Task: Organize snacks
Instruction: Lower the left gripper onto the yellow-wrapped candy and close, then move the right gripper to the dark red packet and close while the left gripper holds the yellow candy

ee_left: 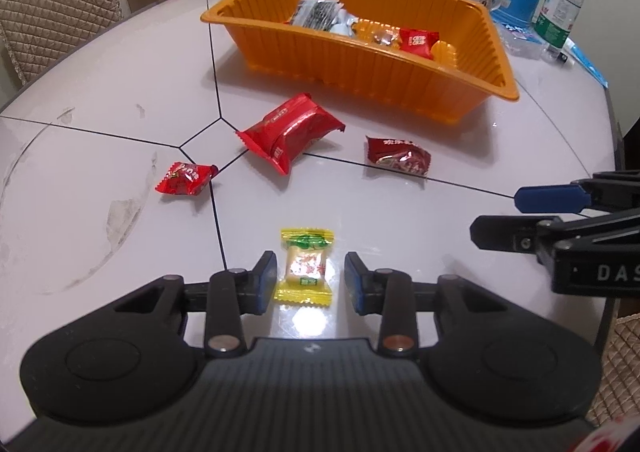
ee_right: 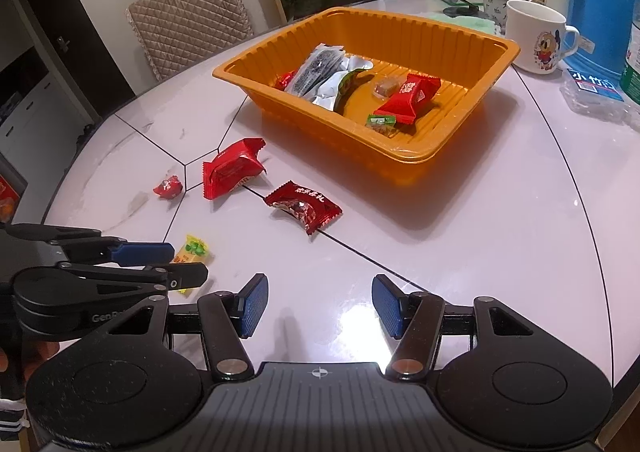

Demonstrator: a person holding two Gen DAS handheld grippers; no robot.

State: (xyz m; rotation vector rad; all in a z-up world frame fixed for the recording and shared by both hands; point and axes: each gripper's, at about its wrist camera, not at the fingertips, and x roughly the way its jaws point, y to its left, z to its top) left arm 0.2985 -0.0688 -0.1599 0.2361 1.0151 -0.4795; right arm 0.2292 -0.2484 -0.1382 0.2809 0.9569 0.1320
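yellow candy (ee_left: 305, 267) flat on table (ee_left: 120, 100), bracketed between left gripper (ee_left: 310, 278) pads, gap narrow, not yet pinched | right gripper (ee_right: 318, 306) wide, empty, parked clear | 3 red snacks loose short of orange tray (ee_left: 400, 64), likely the drop target

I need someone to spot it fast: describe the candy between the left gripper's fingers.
Start at the orange ribbed plastic tray on the white table. Four wrapped snacks lie loose before it; the nearest sits between the left gripper fingers. It is the small yellow-and-green wrapped candy; the others are red.
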